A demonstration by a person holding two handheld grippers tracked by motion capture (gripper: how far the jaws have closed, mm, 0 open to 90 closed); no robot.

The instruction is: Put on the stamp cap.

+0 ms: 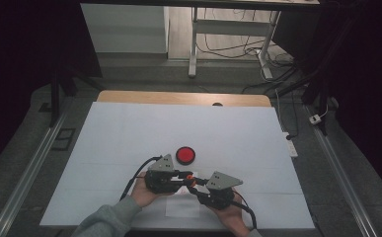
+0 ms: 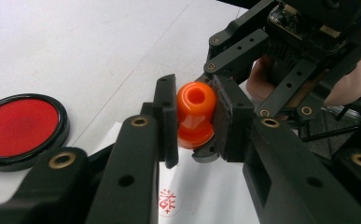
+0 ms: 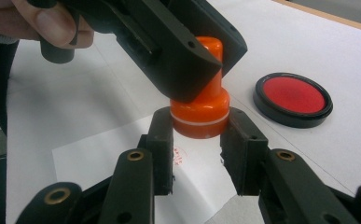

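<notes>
Stamp (image 3: 201,100), orange with a knob top and wider base, is held above a small paper sheet (image 3: 122,154) near the front edge of the white table (image 1: 129,138). Left gripper (image 2: 194,121) has its jaws closed on the stamp's upper knob, pads pressing both sides. Right gripper (image 3: 199,140) has its jaws closed around the stamp's base, touching it on both sides. A red printed mark (image 2: 168,201) shows on the sheet beneath. A round red ink pad (image 1: 185,155) in a black rim lies near, just beyond the grippers.
</notes>
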